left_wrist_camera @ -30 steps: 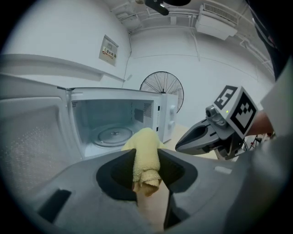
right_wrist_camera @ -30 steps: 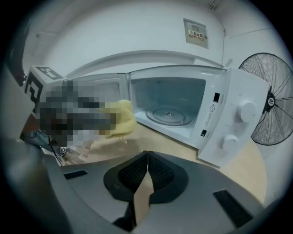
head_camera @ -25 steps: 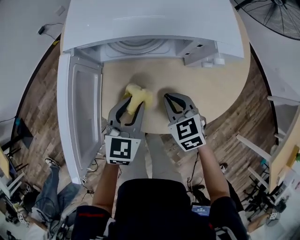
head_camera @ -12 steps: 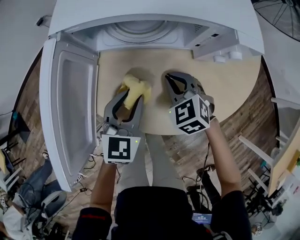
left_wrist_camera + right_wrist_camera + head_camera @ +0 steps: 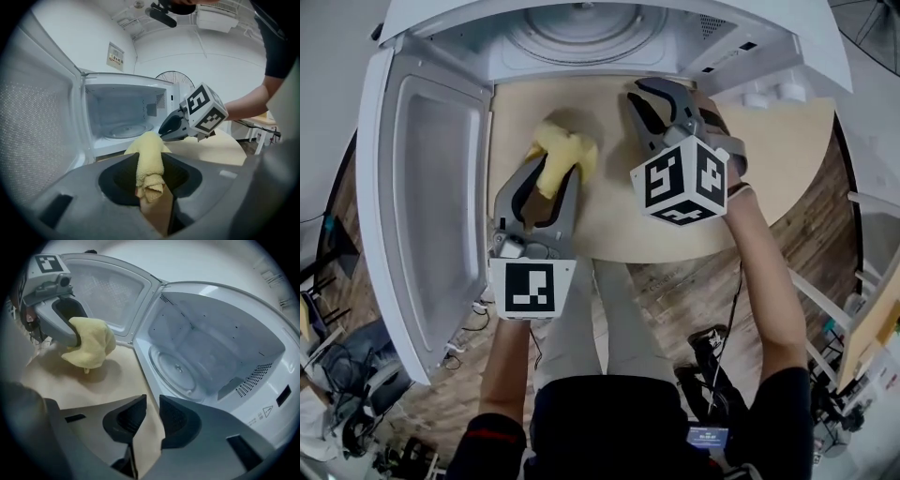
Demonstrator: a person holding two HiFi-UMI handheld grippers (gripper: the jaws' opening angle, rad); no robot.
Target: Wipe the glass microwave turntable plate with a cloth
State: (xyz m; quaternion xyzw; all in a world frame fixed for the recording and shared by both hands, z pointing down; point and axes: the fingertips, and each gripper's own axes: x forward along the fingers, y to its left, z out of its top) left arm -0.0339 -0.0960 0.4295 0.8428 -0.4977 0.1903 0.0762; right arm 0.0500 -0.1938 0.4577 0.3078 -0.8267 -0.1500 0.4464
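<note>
The glass turntable plate (image 5: 581,33) (image 5: 176,371) (image 5: 124,131) lies flat inside the open white microwave (image 5: 609,19). My left gripper (image 5: 553,169) (image 5: 151,164) is shut on a bunched yellow cloth (image 5: 562,150) (image 5: 150,164) (image 5: 91,345) and holds it over the round wooden table (image 5: 609,216), in front of the oven mouth. To its right, my right gripper (image 5: 654,92) (image 5: 152,401) points into the cavity, just short of the plate. Its jaws are opening, a narrow gap shows and nothing is between them.
The microwave door (image 5: 422,187) (image 5: 112,296) stands swung wide open at the left, close beside my left gripper. The oven's control panel with knobs (image 5: 769,89) is at the right. A floor fan (image 5: 872,19) stands beyond the table's far right.
My right gripper has moved forward to the oven mouth and rolled, so its marker cube faces differently, and its jaws have parted slightly. The left gripper still holds the cloth in about the same place.
</note>
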